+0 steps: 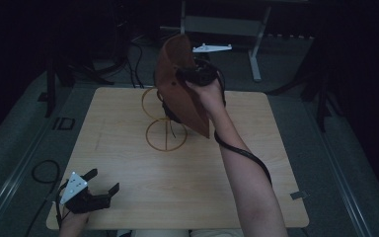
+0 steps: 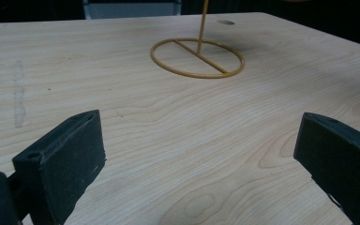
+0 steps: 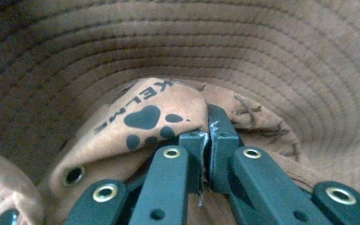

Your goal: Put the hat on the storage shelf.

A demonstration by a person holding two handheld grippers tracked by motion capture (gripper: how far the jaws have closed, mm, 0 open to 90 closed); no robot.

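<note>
Right jaws [image 3: 205, 154] pinched tight on the brown hat [image 1: 177, 81], biting a fold of crown fabric near the paw-print label [image 3: 145, 117]. Hat hangs upper centre of the high view, lifted above the gold wire stand [image 1: 166, 134], brim drooping toward the worktop [image 1: 128, 163]. Left jaws [image 1: 98, 190] wide apart, holding nothing, resting at lower left. My read: hat is light, soft cloth, floppy; it sags and folds wherever gripped. Stitched brim looks a little firmer. I judge the crown fold a fair hold for dropping it over the stand's post [image 2: 201, 26]
</note>
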